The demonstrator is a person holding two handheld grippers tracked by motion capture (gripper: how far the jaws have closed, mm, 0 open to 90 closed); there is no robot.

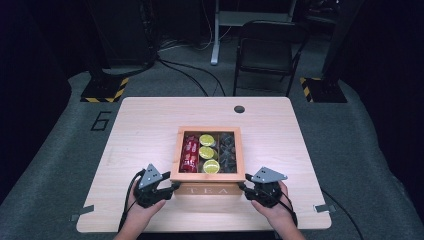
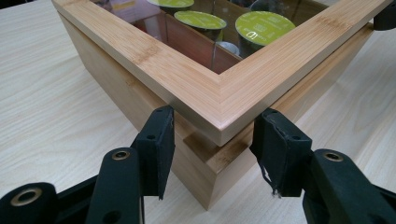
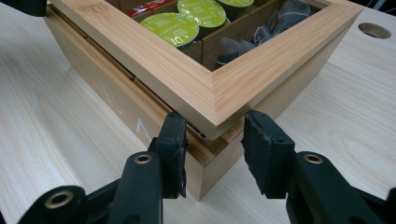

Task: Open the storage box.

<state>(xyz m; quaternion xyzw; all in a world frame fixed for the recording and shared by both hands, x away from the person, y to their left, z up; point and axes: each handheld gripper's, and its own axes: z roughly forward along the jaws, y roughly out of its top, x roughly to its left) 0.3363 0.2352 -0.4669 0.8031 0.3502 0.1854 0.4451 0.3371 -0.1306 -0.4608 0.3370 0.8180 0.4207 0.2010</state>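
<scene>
A wooden tea box (image 1: 209,189) sits at the near middle of the table (image 1: 140,125). Each near lid corner lies between jaws: the left hand-held gripper (image 2: 212,142) stands apart from the wood, the right hand-held gripper (image 3: 215,140) pinches its corner (lid slightly ajar).

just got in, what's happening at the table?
A person holds a gripper in each hand at the near corners of a wooden tea box with a glass-windowed lid. The left gripper straddles the lid's near left corner, the right gripper its near right corner. The lid sits slightly raised off the base at both corners. Inside are red packets, green-topped capsules and dark tea bags.
</scene>
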